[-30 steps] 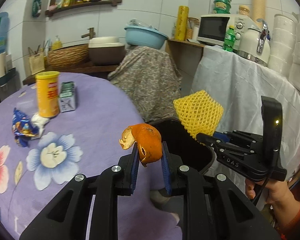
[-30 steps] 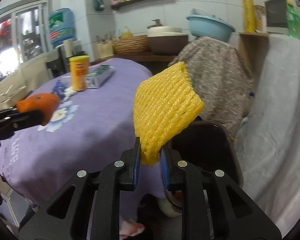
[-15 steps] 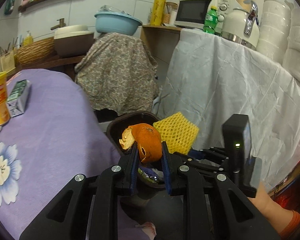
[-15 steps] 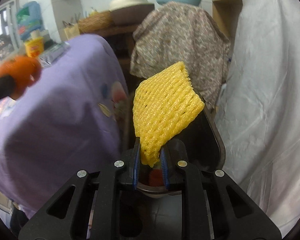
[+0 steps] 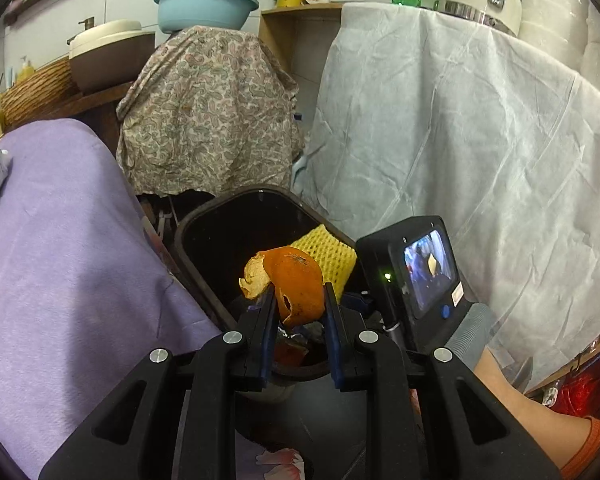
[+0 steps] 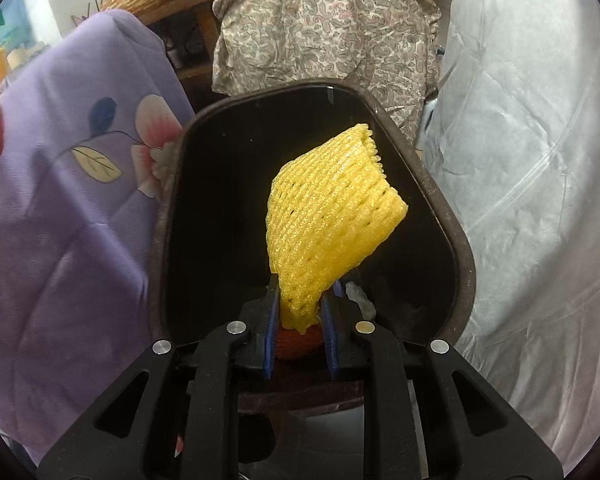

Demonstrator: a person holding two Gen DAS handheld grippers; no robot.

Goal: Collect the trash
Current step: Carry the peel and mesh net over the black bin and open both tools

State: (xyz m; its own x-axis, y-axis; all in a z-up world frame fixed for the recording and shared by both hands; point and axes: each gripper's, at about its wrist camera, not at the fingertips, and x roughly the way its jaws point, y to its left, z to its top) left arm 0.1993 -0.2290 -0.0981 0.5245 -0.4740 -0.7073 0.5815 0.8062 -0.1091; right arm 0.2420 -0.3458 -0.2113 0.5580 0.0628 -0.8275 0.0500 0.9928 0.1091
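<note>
My left gripper (image 5: 300,300) is shut on a curled orange peel (image 5: 294,284) and holds it over the near rim of a dark trash bin (image 5: 196,224) on the floor. My right gripper (image 6: 300,300) is shut on a yellow foam fruit net (image 6: 332,216), held right above the bin's open mouth (image 6: 168,184). The net (image 5: 328,250) and the right gripper's camera body (image 5: 416,276) also show in the left wrist view, just right of the peel. Some trash, including a reddish piece (image 6: 296,342) and white scraps (image 6: 358,296), lies in the bin.
A table under a purple flowered cloth (image 5: 52,232) hangs close to the bin's left side. A paisley cloth covers something (image 5: 208,112) behind the bin, and a white sheet (image 5: 460,140) drapes the counter on the right. A person's forearm (image 5: 540,420) shows at lower right.
Both grippers swung away from the tabletop and sank toward the bin. The net now hangs over the bin's mouth and the peel over its near rim; both grips are unchanged.
</note>
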